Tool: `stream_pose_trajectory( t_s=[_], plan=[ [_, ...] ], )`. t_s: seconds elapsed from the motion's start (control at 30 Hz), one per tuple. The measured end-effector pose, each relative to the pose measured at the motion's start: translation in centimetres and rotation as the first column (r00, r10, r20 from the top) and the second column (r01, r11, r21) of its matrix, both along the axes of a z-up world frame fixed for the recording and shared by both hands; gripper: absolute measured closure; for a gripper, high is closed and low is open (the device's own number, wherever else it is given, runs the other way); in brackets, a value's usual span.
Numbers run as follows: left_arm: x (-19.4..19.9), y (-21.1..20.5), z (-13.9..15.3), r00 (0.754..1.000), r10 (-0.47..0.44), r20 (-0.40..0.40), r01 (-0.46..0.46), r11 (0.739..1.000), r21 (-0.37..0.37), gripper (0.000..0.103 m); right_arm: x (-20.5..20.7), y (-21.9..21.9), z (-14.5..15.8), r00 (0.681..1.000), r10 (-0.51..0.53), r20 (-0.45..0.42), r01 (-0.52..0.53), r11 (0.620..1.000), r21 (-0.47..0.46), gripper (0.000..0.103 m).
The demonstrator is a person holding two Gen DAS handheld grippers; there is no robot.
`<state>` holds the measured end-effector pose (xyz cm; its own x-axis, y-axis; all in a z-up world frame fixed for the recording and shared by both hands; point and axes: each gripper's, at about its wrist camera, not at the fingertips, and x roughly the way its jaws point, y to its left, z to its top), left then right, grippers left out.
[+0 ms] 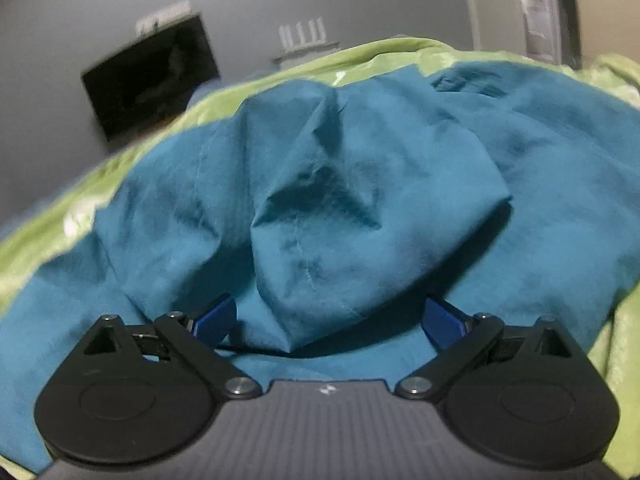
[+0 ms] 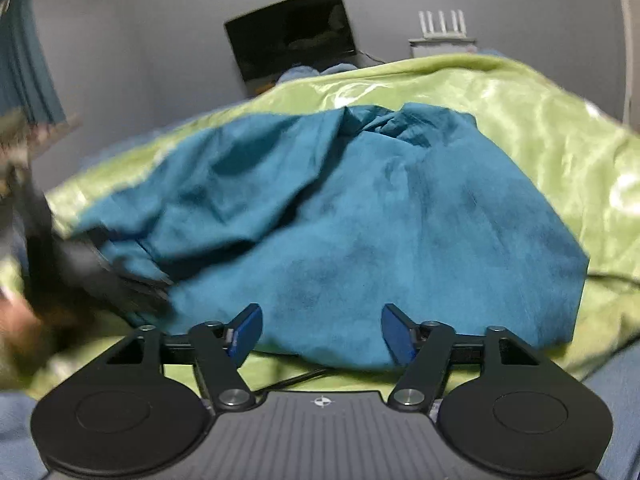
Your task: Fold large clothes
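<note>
right wrist, teal garment (image 2: 360, 216), no writing

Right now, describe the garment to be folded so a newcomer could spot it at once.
Find the bed with the shiny lime-green blanket, below the dark wall screen. On the blanket lies a big crumpled heap of cloth, the teal garment. It is the only blue-green, matte, wrinkled thing against the glossy green.

A raised fold of the teal garment (image 1: 320, 220) hides the left gripper's (image 1: 330, 322) fingertips.
</note>
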<state>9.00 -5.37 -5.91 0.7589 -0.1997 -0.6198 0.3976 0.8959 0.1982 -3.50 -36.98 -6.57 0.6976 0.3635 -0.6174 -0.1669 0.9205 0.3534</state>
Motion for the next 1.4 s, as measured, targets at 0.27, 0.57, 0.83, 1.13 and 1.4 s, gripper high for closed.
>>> stream_pose_trajectory(
  t_s=[0.27, 0.57, 0.83, 1.13, 1.4],
  plan=[
    [1.4, 1.8, -0.3, 0.993, 0.057, -0.099, -0.067, 0.993, -0.097, 0.002, 1.1, 2.9, -1.9, 0.981, 0.127, -0.148, -0.107, 0.985, 0.135, 0.030],
    [1.1, 1.8, -0.5, 0.993, 0.062, -0.100, -0.072, 0.993, -0.095, 0.002, 1.1, -2.5, -3.1, 0.970, -0.218, -0.108, 0.238, 0.942, 0.238, 0.031],
    [1.0, 1.8, -0.5, 0.993, 0.065, -0.097, -0.074, 0.993, -0.091, 0.001, 1.6, -6.3, -2.9, 0.901, -0.429, -0.067, 0.411, 0.792, 0.451, 0.034],
    [1.5, 1.4, -0.6, 0.992, 0.085, -0.090, -0.094, 0.990, -0.101, 0.000, 3.7, -5.5, 0.6, 0.917, -0.382, 0.117, 0.325, 0.883, 0.340, 0.087],
    [2.1, -3.8, 0.7, 0.999, 0.019, 0.041, -0.018, 0.999, -0.034, 0.000, 7.3, -7.4, 2.6, 0.873, -0.412, 0.261, 0.344, 0.900, 0.269, 0.088]
  ],
)
